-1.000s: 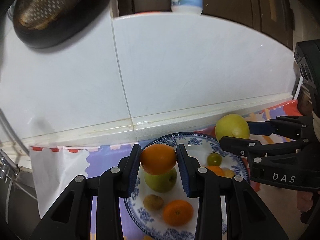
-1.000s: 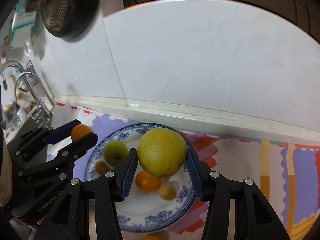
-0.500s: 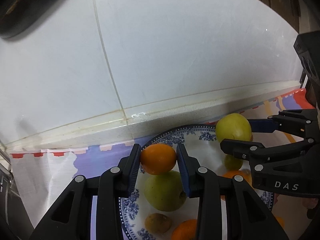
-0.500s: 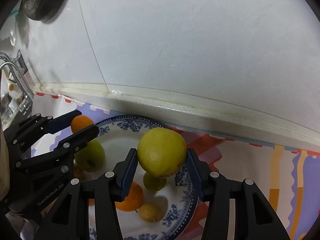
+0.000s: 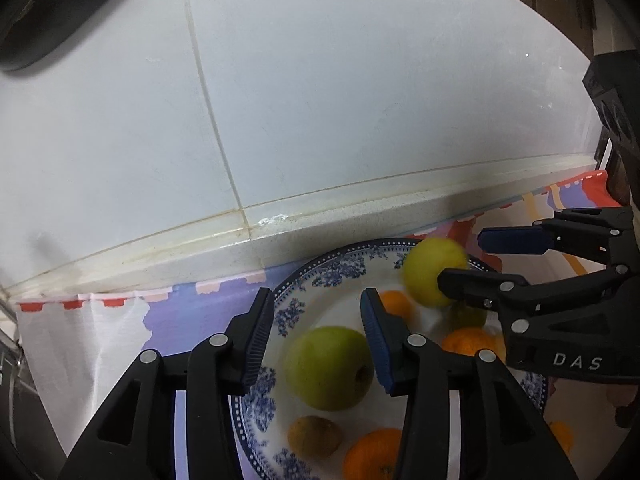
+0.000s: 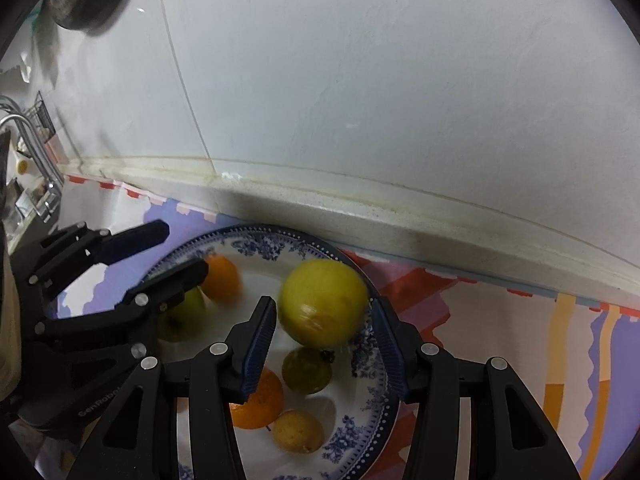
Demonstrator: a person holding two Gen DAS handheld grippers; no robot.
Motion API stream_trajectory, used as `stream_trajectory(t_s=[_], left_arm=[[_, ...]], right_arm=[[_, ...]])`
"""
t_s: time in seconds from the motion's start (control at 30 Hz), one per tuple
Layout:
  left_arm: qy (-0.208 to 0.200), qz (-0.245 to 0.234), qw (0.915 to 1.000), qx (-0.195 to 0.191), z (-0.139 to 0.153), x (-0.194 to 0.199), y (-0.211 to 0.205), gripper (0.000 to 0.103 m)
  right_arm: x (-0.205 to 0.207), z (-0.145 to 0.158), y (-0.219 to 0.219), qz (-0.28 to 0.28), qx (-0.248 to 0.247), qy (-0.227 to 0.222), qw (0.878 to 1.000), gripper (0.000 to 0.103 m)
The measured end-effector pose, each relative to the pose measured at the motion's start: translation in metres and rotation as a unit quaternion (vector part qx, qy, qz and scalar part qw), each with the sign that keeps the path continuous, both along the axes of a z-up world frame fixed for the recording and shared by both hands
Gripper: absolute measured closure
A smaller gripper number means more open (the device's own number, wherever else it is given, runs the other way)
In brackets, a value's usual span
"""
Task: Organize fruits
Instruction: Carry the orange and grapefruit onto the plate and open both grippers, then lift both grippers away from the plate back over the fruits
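A blue-and-white patterned plate (image 5: 320, 264) (image 6: 280, 240) holds several fruits. My left gripper (image 5: 316, 312) is open and empty above a green apple (image 5: 328, 364); the small orange (image 5: 394, 304) (image 6: 222, 276) it held lies on the plate near the far rim. My right gripper (image 6: 324, 328) is open; the big yellow-green fruit (image 6: 322, 304) (image 5: 432, 272), blurred, sits loose between its fingers over the plate. Other oranges (image 6: 256, 404), a small green fruit (image 6: 306, 370) and a brownish kiwi (image 5: 314, 436) lie on the plate.
The plate sits on a colourful cloth (image 6: 500, 340) against a white tiled wall (image 5: 320, 120) with a raised ledge (image 6: 400, 232). A faucet (image 6: 28, 152) and sink area are at the left. A dark pan (image 5: 48, 8) hangs at top left.
Both grippers lowered toward the plate and opened. The left let go of the small orange, now on the plate; the right let go of the yellow-green fruit, which is dropping.
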State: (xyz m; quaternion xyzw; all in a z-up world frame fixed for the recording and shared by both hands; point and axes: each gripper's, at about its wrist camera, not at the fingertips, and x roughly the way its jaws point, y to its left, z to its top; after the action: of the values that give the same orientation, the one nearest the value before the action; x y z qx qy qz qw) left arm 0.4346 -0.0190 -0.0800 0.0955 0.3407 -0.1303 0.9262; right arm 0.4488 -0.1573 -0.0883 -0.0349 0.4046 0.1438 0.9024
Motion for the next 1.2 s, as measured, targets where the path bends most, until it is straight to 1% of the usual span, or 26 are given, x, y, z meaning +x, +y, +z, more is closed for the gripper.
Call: stream_trajectory(t_s=[0.2,0.33,0.4,0.57,0.73,0.77,0.8,0.87,0.93,0.97,1.07,1.13,1.2], left_arm=[[-0.014,0.009,0.9997,-0.016,0.018,-0.025,0.006,0.054],[-0.031,0.015,0.9992,-0.022,0.034,-0.048,0.013,0.049],[-0.038,0.018,0.9988,-0.023,0.042,-0.059,0.012,0.045],[-0.052,0.026,0.9977,-0.035,0.061,-0.088,0.007,0.041],[-0.062,0.024,0.9969,-0.041,0.075,-0.115,0.003,0.037],[-0.065,0.023,0.9968,-0.041,0.078,-0.121,0.002,0.036],[-0.068,0.022,0.9966,-0.041,0.080,-0.126,0.001,0.035],[-0.073,0.021,0.9962,-0.043,0.085,-0.137,-0.001,0.033],[-0.077,0.019,0.9958,-0.045,0.090,-0.147,-0.002,0.032],[-0.079,0.018,0.9956,-0.045,0.092,-0.151,-0.003,0.029],[-0.085,0.017,0.9952,-0.046,0.097,-0.165,-0.006,0.026],[-0.085,0.017,0.9952,-0.046,0.099,-0.172,-0.008,0.023],[-0.087,0.016,0.9951,-0.045,0.101,-0.179,-0.010,0.021]], right_arm=[[-0.024,0.016,-0.002,-0.001,-0.008,-0.029,1.000,0.052],[-0.048,0.032,-0.009,-0.009,0.003,-0.052,0.999,0.051],[-0.058,0.038,-0.010,-0.014,0.004,-0.062,0.998,0.051],[-0.087,0.054,-0.014,-0.025,0.012,-0.081,0.996,0.049],[-0.119,0.070,-0.021,-0.035,0.013,-0.103,0.994,0.048],[-0.124,0.072,-0.022,-0.037,0.015,-0.106,0.994,0.047],[-0.131,0.076,-0.025,-0.041,0.016,-0.111,0.993,0.043],[-0.143,0.082,-0.029,-0.047,0.017,-0.119,0.992,0.040],[-0.154,0.087,-0.032,-0.052,0.019,-0.125,0.991,0.040],[-0.160,0.090,-0.034,-0.055,0.020,-0.128,0.990,0.040],[-0.175,0.096,-0.040,-0.063,0.021,-0.136,0.988,0.035],[-0.183,0.097,-0.042,-0.069,0.024,-0.142,0.987,0.034],[-0.192,0.100,-0.045,-0.074,0.025,-0.145,0.986,0.032]])
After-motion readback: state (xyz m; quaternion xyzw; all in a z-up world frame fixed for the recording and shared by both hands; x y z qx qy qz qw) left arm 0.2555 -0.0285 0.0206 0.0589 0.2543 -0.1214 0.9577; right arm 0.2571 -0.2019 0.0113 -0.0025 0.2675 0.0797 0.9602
